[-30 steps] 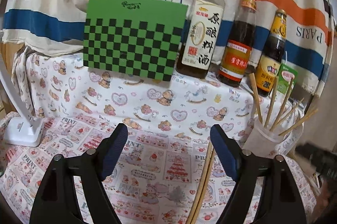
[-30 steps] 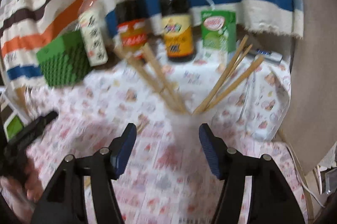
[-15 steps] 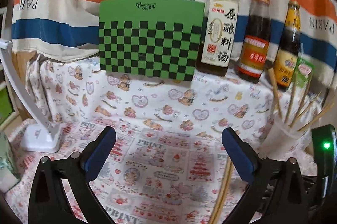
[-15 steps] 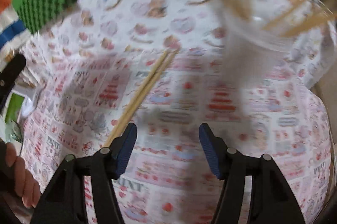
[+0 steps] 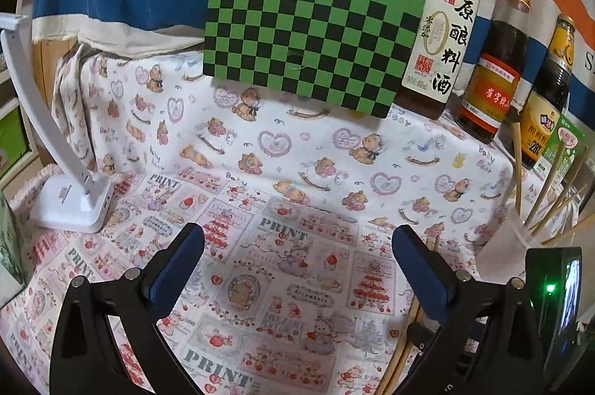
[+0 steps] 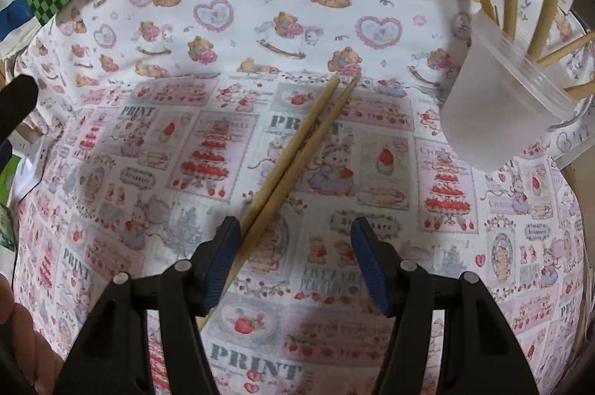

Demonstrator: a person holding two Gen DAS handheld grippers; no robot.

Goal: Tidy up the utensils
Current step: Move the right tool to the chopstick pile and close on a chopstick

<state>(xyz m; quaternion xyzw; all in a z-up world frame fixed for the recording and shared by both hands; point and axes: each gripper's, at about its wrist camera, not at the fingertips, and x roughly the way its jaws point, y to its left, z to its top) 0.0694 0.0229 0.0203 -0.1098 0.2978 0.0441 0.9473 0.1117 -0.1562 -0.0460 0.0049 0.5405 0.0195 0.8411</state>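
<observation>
Two wooden chopsticks point(image 6: 297, 149) lie side by side on the printed tablecloth, running from upper right to lower left. My right gripper point(image 6: 295, 251) is open just above the cloth, its left finger point(image 6: 223, 257) over the pair's near end. A frosted plastic cup point(image 6: 498, 105) holding several chopsticks stands to the upper right. In the left wrist view the pair point(image 5: 403, 350) shows at the lower right behind the right finger, and the cup point(image 5: 509, 238) stands at the right edge. My left gripper point(image 5: 297, 265) is open and empty above the cloth.
A green checkered board point(image 5: 312, 34) leans at the back, with three sauce bottles point(image 5: 442, 34) and a green carton point(image 5: 561, 149) to its right. A white lamp base point(image 5: 70, 201) stands at the left. The other gripper's body point(image 5: 554, 305) shows at the lower right.
The right gripper has swung down from the cup and come low over the two loose chopsticks. The left gripper has drifted left and slightly closer to the cloth. Both stay open.
</observation>
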